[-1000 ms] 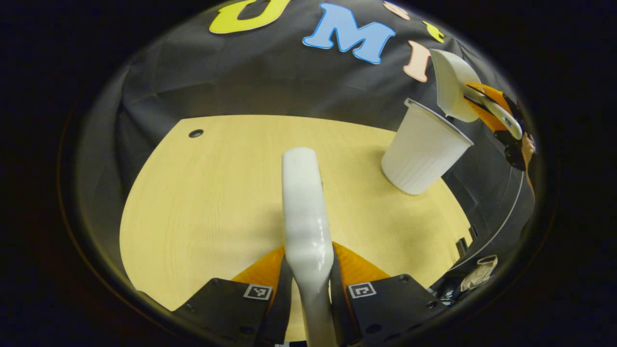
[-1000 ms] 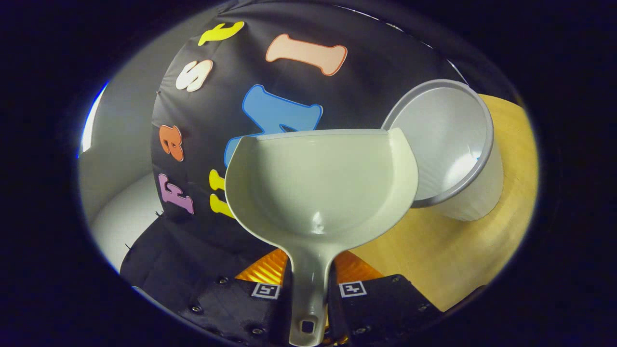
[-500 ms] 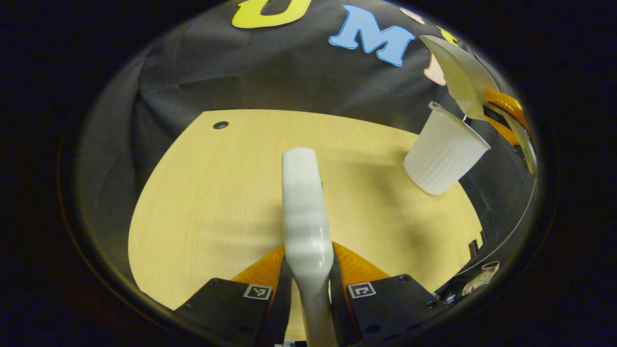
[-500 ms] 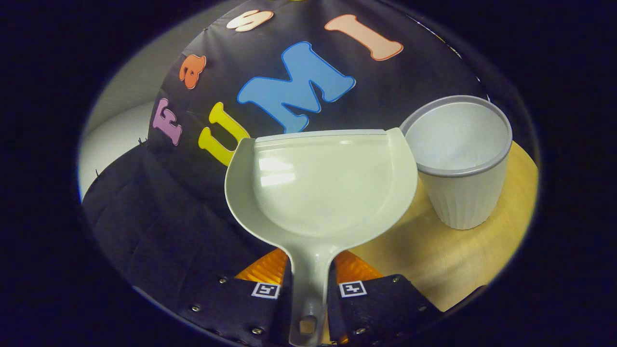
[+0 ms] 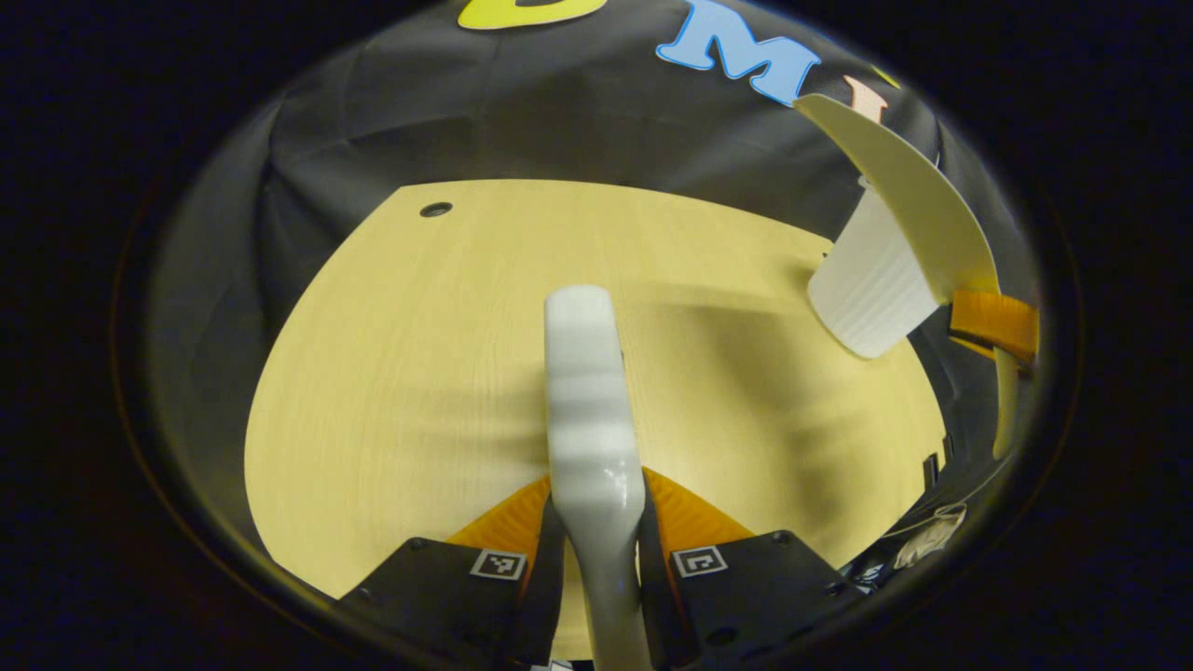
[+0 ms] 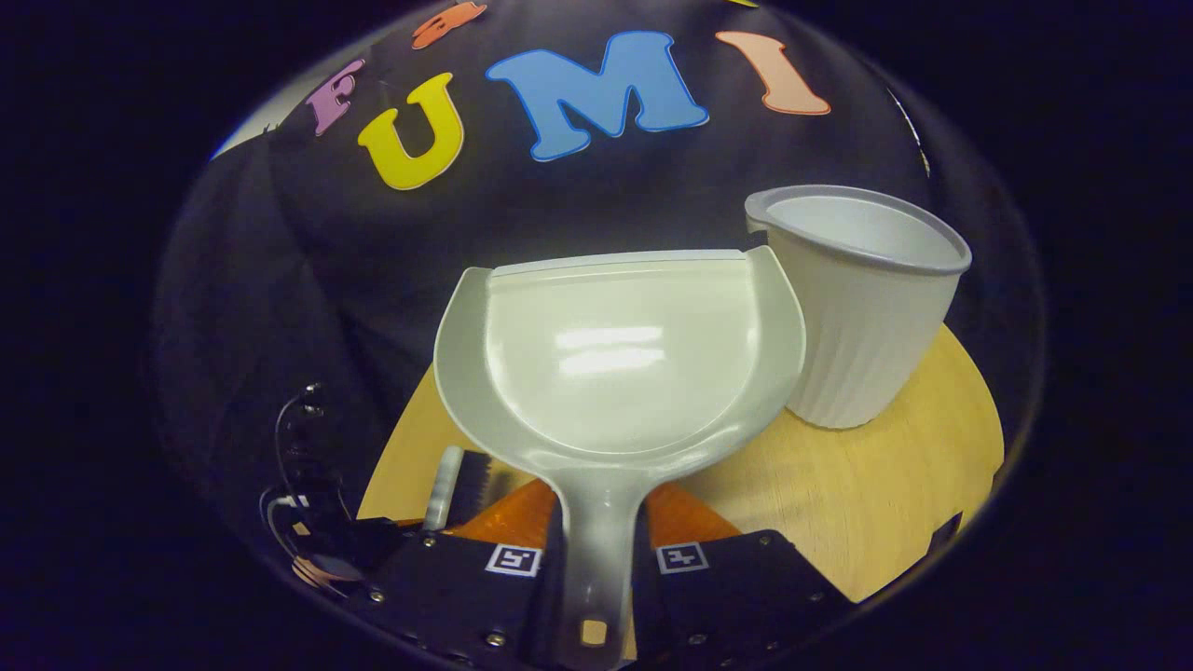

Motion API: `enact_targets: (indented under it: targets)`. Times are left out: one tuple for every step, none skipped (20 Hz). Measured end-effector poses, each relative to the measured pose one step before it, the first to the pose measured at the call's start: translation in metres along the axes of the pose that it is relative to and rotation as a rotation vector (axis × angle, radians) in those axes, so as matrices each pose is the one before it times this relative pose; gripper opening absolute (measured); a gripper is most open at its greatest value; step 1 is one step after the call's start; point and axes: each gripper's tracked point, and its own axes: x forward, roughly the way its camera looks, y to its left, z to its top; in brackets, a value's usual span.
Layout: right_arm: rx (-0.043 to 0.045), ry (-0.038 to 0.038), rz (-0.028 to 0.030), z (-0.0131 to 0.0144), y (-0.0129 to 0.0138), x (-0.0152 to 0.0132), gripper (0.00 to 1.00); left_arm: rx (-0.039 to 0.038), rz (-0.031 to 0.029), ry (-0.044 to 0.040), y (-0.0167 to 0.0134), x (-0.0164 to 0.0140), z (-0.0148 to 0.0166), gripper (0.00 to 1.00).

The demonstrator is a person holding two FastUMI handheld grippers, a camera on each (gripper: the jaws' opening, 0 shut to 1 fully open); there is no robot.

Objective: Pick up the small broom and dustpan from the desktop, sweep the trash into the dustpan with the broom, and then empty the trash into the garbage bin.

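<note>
My left gripper (image 5: pixel 596 513) is shut on the white small broom (image 5: pixel 585 382), which points forward over the wooden desktop (image 5: pixel 401 373). In the right gripper view, my right gripper (image 6: pixel 596 517) is shut on the handle of the pale dustpan (image 6: pixel 620 359). The pan is held about level and its inside is bare. A white ribbed garbage bin (image 6: pixel 862 308) stands just right of the pan. In the left gripper view the dustpan (image 5: pixel 909 200) shows edge-on in front of the bin (image 5: pixel 871 298) at the far right. The broom's bristles (image 6: pixel 480 480) peek out below the pan's left rim.
A small round hole (image 5: pixel 435 209) sits in the desktop's far left corner. Loose cables (image 6: pixel 298 485) hang off the table's left edge in the right gripper view. The black cloth wall closes in behind the table.
The dustpan has swung back from its tipped pose over the bin to a level one and has come down beside the bin. The broom stays gripped as before.
</note>
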Motion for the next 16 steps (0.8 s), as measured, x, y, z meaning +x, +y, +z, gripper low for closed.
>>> enact_targets:
  targets:
    - [-0.00159,0.01628,-0.02013,-0.01302,-0.00190,0.00307,0.30,-0.00462,-0.00415,0.00691,-0.00016,0.00049,-0.00140,0.41]
    - [-0.00725,0.01836,-0.02337,-0.01196,-0.00288,0.00572,0.30,-0.00635,-0.00027,0.00800,0.00022,0.00067,0.00046,0.41]
    - [-0.00529,0.02371,-0.02578,-0.01310,-0.00307,0.00560,0.30,-0.00132,-0.00103,0.00563,0.00063,0.00172,-0.00015,0.41]
    - [-0.00382,0.02029,-0.02163,-0.01096,-0.00293,0.00567,0.30,0.00110,0.00332,0.00391,0.00165,0.00084,-0.00026,0.41]
    - [-0.00500,0.01792,-0.01989,-0.01015,-0.00214,0.00506,0.30,0.00414,0.00137,0.00516,0.00183,0.00452,0.00030,0.41]
    - [-0.00740,0.01966,-0.01950,-0.00944,-0.00245,0.00469,0.30,0.00439,0.00172,0.00504,0.00049,0.00206,-0.00007,0.41]
    - [-0.00623,0.02081,-0.01861,-0.01096,-0.00066,0.00506,0.30,0.00585,0.00086,0.00909,0.00055,0.00333,-0.00050,0.41]
    - [-0.00533,0.01614,-0.01458,-0.00684,-0.00027,0.00420,0.30,0.00445,0.00039,0.01054,0.00041,0.00193,-0.00052,0.41]
    - [-0.00531,0.01612,-0.01199,-0.00680,-0.00110,0.00340,0.30,0.00074,0.00028,0.01142,0.00029,0.00132,-0.00151,0.41]
    - [-0.00556,0.01654,-0.01009,-0.00482,-0.00150,0.00227,0.30,-0.00367,-0.00267,0.00965,-0.00059,0.00202,-0.00138,0.42]
    - [-0.00485,0.01112,-0.01054,-0.00346,-0.00087,0.00076,0.30,-0.00481,-0.00012,0.01117,0.00040,0.00225,0.00000,0.42]
    - [-0.00578,0.01299,-0.01079,-0.00297,-0.00108,0.00159,0.30,-0.00489,0.00564,0.01247,0.00198,-0.00052,0.00037,0.43]
    - [-0.00216,0.01187,-0.00905,-0.00349,-0.00073,0.00285,0.30,-0.00244,0.00704,0.01327,0.00066,0.00128,0.00227,0.43]
    - [0.00201,0.01432,-0.00447,-0.00310,-0.00057,0.00162,0.30,-0.00004,0.00766,0.01273,0.00098,-0.00002,0.00220,0.44]
    - [0.00579,0.01525,-0.00105,-0.00133,0.00070,0.00116,0.30,0.00013,0.00252,0.00763,-0.00202,-0.00257,-0.00024,0.44]
    - [0.00707,0.01047,-0.00040,0.00013,-0.00013,0.00094,0.30,0.00059,-0.00053,0.00483,-0.00303,-0.00315,0.00019,0.45]
